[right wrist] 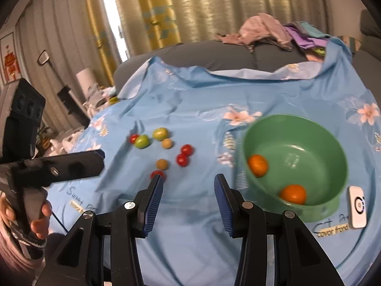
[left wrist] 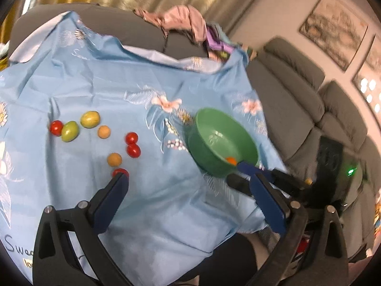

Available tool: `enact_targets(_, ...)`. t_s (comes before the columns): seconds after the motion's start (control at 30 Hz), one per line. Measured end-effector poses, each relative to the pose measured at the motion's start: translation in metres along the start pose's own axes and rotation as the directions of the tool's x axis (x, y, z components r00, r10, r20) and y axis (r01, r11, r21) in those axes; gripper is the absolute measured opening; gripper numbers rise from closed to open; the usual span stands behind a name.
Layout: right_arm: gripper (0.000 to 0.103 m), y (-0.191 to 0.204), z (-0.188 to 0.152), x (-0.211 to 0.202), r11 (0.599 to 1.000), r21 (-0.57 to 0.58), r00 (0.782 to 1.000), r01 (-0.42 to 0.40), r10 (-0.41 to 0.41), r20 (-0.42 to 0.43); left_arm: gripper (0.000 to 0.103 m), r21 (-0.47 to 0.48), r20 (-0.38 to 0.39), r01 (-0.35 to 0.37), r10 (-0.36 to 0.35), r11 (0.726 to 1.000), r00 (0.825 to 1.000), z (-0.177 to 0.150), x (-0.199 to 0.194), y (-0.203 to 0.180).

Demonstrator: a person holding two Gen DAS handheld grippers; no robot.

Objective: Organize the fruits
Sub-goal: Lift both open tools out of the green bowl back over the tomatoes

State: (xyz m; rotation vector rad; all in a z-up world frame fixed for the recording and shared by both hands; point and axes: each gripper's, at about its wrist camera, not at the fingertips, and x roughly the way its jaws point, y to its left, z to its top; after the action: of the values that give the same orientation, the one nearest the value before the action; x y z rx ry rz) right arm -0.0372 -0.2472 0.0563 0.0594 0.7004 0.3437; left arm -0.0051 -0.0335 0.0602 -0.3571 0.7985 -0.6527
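Note:
A green bowl (right wrist: 295,164) stands on the blue flowered cloth (right wrist: 195,109) and holds two orange fruits (right wrist: 258,165). It also shows in the left wrist view (left wrist: 221,140). Left of it lie several small fruits: red tomatoes (right wrist: 184,155), two green ones (right wrist: 160,134) and two tan ones (right wrist: 162,164). They also show in the left wrist view (left wrist: 132,144). My right gripper (right wrist: 188,182) is open and empty, close to the nearest red tomato (right wrist: 157,174). My left gripper (left wrist: 183,175) is open and empty above the cloth.
A small white device (right wrist: 356,206) lies right of the bowl. Crumpled pink and purple clothes (right wrist: 264,29) sit on the grey sofa back. Grey sofa seats (left wrist: 309,109) run along the right. Curtains hang behind.

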Motion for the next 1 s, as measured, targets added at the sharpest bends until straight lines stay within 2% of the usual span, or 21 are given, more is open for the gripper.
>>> enact_targets(0.1, 0.045, 0.012, 0.002, 0.004, 1.000, -0.011, 1.000, -0.024, 0.023, -0.009, 0.102, -0.045, 0.056, 0.021, -0.019, 0.999, 0.998, -0.004, -0.018, 0.008)
enact_targets(0.27, 0.045, 0.029, 0.002, 0.012, 0.998, -0.023, 0.998, -0.060, 0.060, -0.029, 0.102, -0.124, 0.108, 0.054, -0.041, 0.991, 0.993, -0.008, -0.039, 0.025)
enact_targets(0.37, 0.045, 0.036, 0.002, 0.013, 0.997, -0.033, 0.997, -0.077, 0.075, -0.036, 0.102, -0.124, 0.155, 0.038, -0.019, 0.992, 0.988, -0.012, -0.051, 0.029)
enact_targets(0.47, 0.045, 0.039, 0.002, 0.019, 0.996, -0.032, 0.996, -0.080, 0.079, -0.046, 0.102, -0.105, 0.223, 0.041, -0.017, 0.994, 0.975, -0.016, -0.065, 0.034)
enact_targets(0.57, 0.045, 0.039, 0.003, 0.024, 0.996, -0.025, 0.995, -0.085, 0.083, -0.055, 0.102, -0.059, 0.252, -0.006, 0.021, 0.998, 0.968, -0.018, -0.068, 0.037)
enact_targets(0.67, 0.045, 0.037, 0.004, 0.030, 0.996, -0.020, 0.994, -0.086, 0.084, -0.065, 0.102, -0.077, 0.216, 0.048, -0.030, 0.996, 0.976, -0.018, -0.064, 0.050)
enact_targets(0.73, 0.045, 0.036, 0.003, 0.034, 0.996, -0.016, 0.994, -0.084, 0.083, -0.072, 0.102, -0.061, 0.147, 0.040, -0.031, 0.997, 0.989, -0.017, -0.056, 0.056)
enact_targets(0.8, 0.045, 0.033, 0.002, 0.040, 0.996, -0.009, 0.993, -0.089, 0.088, -0.083, 0.102, -0.031, 0.087, -0.031, 0.034, 0.999, 0.996, -0.019, -0.044, 0.059)
enact_targets(0.9, 0.045, 0.031, 0.002, 0.048, 0.996, -0.003, 0.991, -0.092, 0.091, -0.101, 0.102, 0.017, 0.056, -0.130, 0.129, 0.991, 0.990, -0.029, -0.028, 0.062)
enact_targets(1.0, 0.045, 0.029, 0.003, 0.054, 0.996, -0.008, 0.989, -0.094, 0.093, -0.113, 0.102, 0.064, 0.007, -0.170, 0.170, 0.983, 0.985, -0.038, -0.009, 0.065)
